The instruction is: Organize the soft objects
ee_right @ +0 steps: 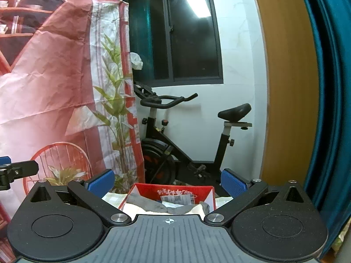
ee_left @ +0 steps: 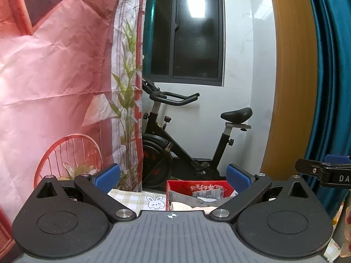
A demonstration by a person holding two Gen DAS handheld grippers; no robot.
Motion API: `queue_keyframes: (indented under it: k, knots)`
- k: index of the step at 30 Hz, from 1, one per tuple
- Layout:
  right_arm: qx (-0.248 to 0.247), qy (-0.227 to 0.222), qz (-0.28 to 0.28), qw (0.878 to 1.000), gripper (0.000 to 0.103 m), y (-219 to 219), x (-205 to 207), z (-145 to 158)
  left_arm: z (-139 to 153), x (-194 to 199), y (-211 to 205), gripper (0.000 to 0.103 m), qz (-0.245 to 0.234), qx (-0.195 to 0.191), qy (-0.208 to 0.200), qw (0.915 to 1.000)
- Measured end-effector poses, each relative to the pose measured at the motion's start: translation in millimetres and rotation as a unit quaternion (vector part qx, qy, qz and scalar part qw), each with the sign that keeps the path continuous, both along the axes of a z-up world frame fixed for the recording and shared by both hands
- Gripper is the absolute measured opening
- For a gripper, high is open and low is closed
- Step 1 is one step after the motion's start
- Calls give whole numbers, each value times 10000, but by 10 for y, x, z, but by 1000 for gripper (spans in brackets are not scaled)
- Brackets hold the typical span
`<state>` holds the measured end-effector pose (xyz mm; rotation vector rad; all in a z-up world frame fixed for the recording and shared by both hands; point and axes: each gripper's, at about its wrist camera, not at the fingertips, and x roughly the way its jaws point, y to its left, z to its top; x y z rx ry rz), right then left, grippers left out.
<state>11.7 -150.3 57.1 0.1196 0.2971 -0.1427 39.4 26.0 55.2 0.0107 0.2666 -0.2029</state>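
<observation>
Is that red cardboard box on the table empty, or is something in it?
Not empty. The open-topped red cardboard box holds grey cloth and cream cloth; how full it is cannot be told.

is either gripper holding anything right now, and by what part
Nothing is held. The left gripper and right gripper are both open and empty, above the red box of folded cloths.

Left gripper [ee_left: 173, 178] sits level at the bottom of its own view, blue pads [ee_left: 106, 174] spread wide apart, nothing between them. Right gripper [ee_right: 167, 180] shows the same in its view: pads [ee_right: 233, 183] splayed, jaws wide and bare. Each peeks into the other's frame, the right one at the right edge of the left view [ee_left: 329, 171], the left one at the left edge of the right view [ee_right: 13, 172], side by side.
</observation>
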Motion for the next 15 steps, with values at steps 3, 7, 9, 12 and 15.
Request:
queue_keyframes:
  k: [3, 7, 9, 12, 15]
  knots:
    - [-4, -12, -40, 10000, 103, -10, -14, -3, -2, -1, -3, 103, -5, -3, 4, 10000]
    - [-3, -19, -60, 10000, 103, -18, -31, -8, -13, 7, 3, 103, -68, -37, 43, 10000]
    - [0, -13, -64, 10000, 103, -22, -39, -16, -21, 8, 17, 103, -106, -83, 58, 9999]
    - [-4, -19, -75, 10000, 103, -25, -44, -22, -25, 9, 39, 103, -141, -163, 63, 9997]
    - [-4, -6, -70, 10000, 103, -33, -47, -29, -29, 11, 44, 103, -128, -160, 48, 9998]
